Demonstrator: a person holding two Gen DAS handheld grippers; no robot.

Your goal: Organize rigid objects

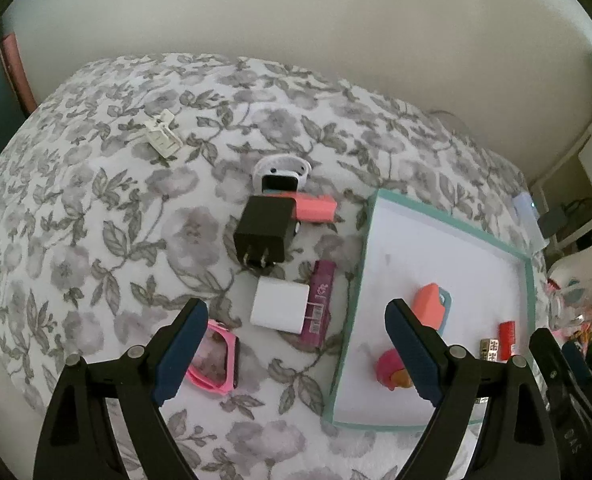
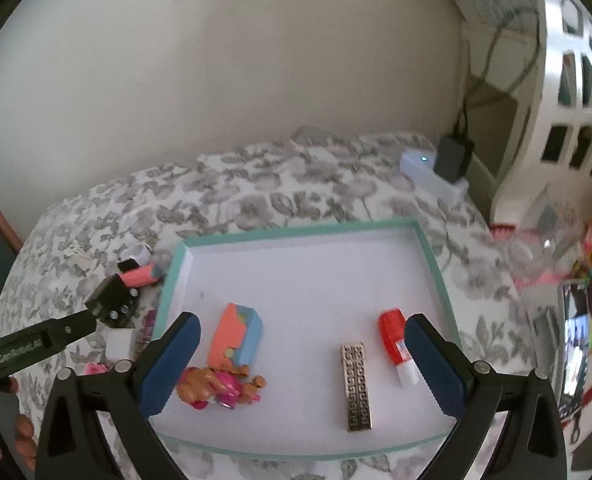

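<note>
Left gripper [image 1: 296, 344] hangs spread and empty over the white charger [image 1: 278, 306], just ahead between its fingers; the tray [image 1: 447, 224] lies to its right, under the right gripper [image 2: 301, 364], also spread and empty.

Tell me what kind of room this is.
Probably a bedroom, maybe a child's: the work surface is a floral quilt like a bed against a plain wall, with a white cut-out shelf unit beside it.

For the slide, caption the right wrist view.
Open right gripper above teal-rimmed tray holding four small items.
</note>
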